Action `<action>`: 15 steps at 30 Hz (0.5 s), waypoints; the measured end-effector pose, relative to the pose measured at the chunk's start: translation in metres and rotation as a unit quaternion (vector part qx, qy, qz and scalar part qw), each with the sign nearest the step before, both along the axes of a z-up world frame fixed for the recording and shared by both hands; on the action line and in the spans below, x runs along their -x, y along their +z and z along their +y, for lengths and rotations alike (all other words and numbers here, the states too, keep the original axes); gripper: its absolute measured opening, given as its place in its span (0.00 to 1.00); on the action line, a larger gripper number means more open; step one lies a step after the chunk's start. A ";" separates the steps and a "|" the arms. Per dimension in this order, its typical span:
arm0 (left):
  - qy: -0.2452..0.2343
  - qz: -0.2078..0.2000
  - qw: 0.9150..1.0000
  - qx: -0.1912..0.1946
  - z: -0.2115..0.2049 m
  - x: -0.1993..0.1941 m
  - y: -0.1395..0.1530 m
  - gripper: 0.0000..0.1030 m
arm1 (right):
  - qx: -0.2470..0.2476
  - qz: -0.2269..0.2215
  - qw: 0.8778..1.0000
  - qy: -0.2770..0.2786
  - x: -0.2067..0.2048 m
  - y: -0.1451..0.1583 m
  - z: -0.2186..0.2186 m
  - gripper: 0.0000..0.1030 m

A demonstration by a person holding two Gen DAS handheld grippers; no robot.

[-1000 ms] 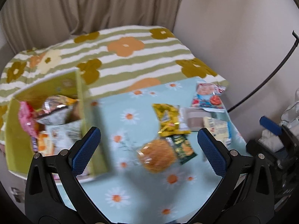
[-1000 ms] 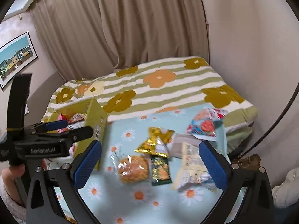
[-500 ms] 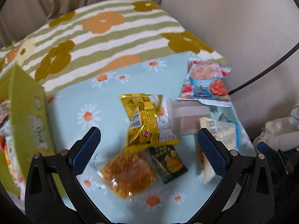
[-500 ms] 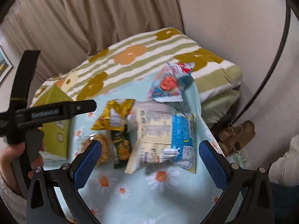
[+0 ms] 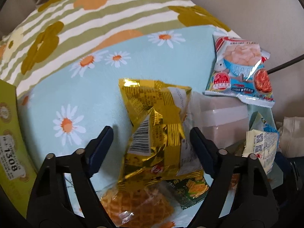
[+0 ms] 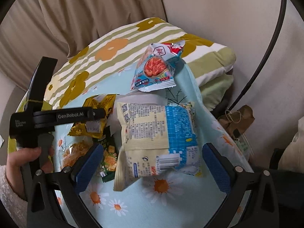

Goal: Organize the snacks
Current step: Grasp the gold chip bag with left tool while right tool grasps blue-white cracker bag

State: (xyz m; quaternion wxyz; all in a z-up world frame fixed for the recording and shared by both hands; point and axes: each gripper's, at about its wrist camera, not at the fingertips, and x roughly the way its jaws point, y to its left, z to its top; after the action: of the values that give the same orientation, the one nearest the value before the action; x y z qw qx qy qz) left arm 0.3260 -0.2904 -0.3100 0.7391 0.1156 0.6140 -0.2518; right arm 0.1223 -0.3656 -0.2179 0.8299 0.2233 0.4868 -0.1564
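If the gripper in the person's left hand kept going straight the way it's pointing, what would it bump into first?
Most likely the gold snack bag. It sits between the fingers of the left gripper, whose jaws have just been closing around it; the right finger looks about at the bag's edge, though contact is unclear.

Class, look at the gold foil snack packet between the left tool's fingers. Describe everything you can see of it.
The gold foil packet is shiny, crinkled and puffed, with small print, a barcode label and a white patch. It lies tilted on the daisy-print cloth, its lower end overlapping a waffle snack and a green packet, a clear plastic tub beside it. The left tool, which has just been closing, straddles it; contact is unclear.
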 end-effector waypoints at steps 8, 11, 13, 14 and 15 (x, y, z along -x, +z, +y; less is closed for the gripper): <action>-0.028 -0.003 1.000 0.000 -0.001 0.001 -0.004 0.57 | 0.008 0.017 1.000 -0.002 -0.011 -0.009 0.004 1.00; -0.030 -0.003 1.000 0.002 0.000 -0.001 -0.002 0.54 | 0.013 0.024 1.000 -0.004 -0.012 -0.013 0.002 1.00; -0.031 -0.007 0.999 0.000 0.000 -0.001 -0.001 0.53 | 0.014 0.028 0.999 -0.005 -0.013 -0.016 0.001 1.00; -0.032 -0.009 0.999 0.000 0.001 0.000 0.001 0.53 | 0.014 0.030 0.999 -0.006 -0.013 -0.017 0.001 1.00; -0.032 -0.010 0.999 0.002 0.004 0.000 0.003 0.53 | 0.014 0.031 0.999 -0.006 -0.014 -0.018 0.001 1.00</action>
State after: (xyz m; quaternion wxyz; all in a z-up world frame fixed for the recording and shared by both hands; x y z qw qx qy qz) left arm 0.3257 -0.2864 -0.3073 0.7373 0.1359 0.6017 -0.2754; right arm 0.1359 -0.3651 -0.2354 0.8165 0.2100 0.5086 -0.1750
